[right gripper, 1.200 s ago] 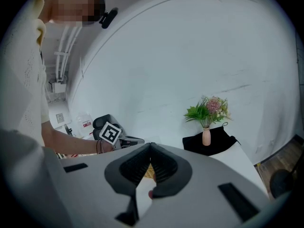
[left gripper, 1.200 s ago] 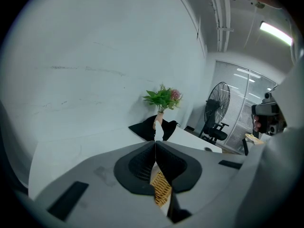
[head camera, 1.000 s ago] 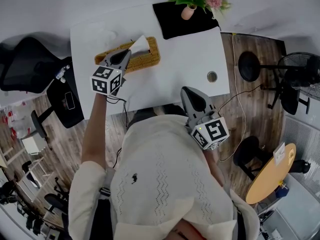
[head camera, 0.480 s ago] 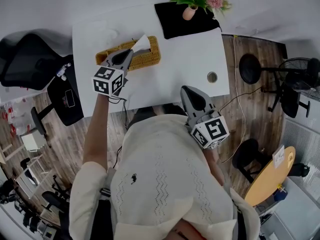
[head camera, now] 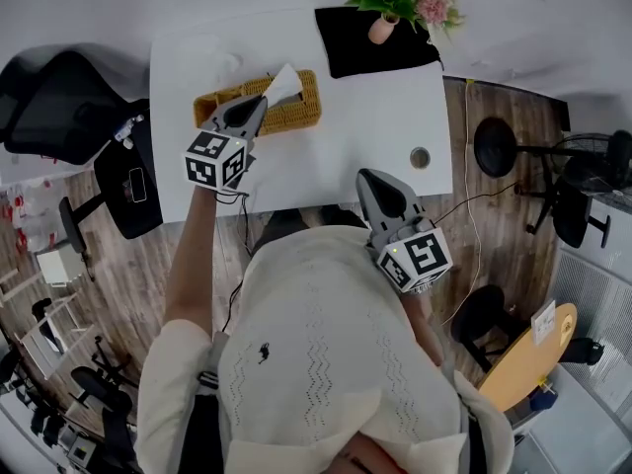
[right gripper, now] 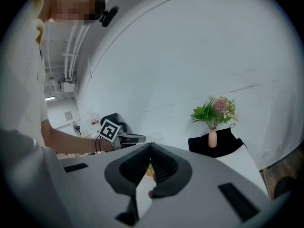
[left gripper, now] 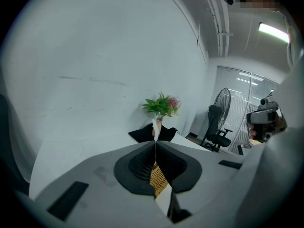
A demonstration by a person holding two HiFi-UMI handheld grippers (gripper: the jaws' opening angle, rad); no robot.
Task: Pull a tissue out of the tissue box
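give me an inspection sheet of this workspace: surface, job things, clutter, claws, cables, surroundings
surface: white table, mostly bare; a round grommet hole near its right edge
job's things: wicker tissue box on the table's far left part; tissue standing up out of it
clutter: black cloth at the far edge, with a vase of flowers on it
grippers: left claw shut on the tissue; right claw shut, empty, over the table's near edge
cables: black cable hanging below the left claw; thin cable on the floor to the right
surroundings: wood floor; black office chair left; fan right
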